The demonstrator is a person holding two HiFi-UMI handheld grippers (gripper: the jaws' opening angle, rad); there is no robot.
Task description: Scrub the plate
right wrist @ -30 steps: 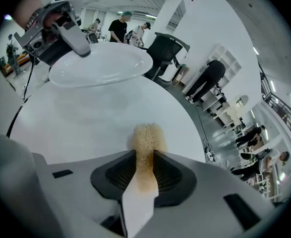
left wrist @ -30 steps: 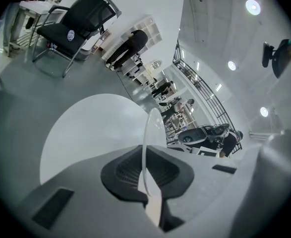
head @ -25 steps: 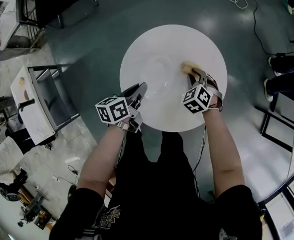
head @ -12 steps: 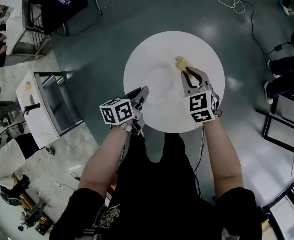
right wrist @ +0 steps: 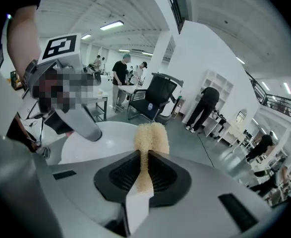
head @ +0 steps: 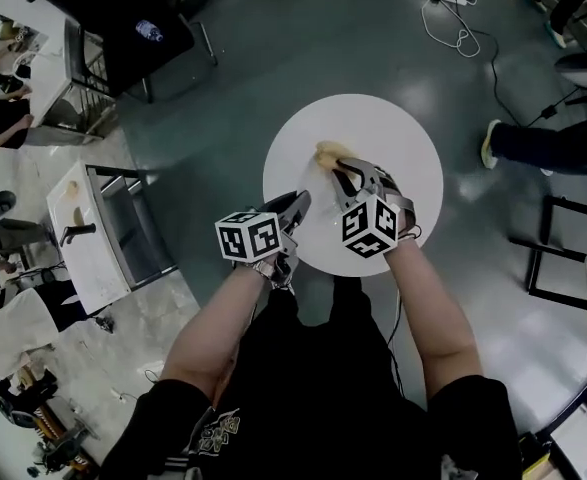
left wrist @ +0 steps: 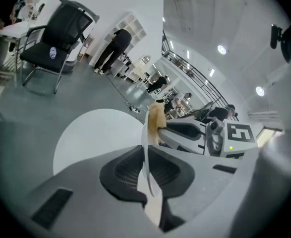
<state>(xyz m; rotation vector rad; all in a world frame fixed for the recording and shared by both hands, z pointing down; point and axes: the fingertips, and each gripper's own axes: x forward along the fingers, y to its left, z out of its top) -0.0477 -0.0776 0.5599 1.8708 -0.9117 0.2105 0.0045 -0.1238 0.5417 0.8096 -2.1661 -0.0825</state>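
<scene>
My left gripper (head: pixel 301 203) is shut on the rim of a thin, pale plate (left wrist: pixel 146 148), which shows edge-on and upright between its pads in the left gripper view. The plate hangs above the round white table (head: pixel 403 138); in the head view it is too faint to make out. My right gripper (head: pixel 341 171) is shut on a yellow sponge (head: pixel 327 152); its jaws have just been closing on the sponge. The sponge (left wrist: pixel 156 119) sits against the plate's far edge, on its right side. In the right gripper view the sponge (right wrist: pixel 150 135) stands pinched between the pads.
A black office chair (head: pixel 133 28) stands at the far left, a white cart (head: pixel 83 233) at the left. Cables (head: pixel 453 8) lie on the floor beyond the table. A seated person's leg (head: pixel 543 143) and a black frame (head: pixel 563 258) are at the right.
Both grippers have risen off the table. The left has lifted the plate; the right has carried the sponge up and leftward to the plate's edge.
</scene>
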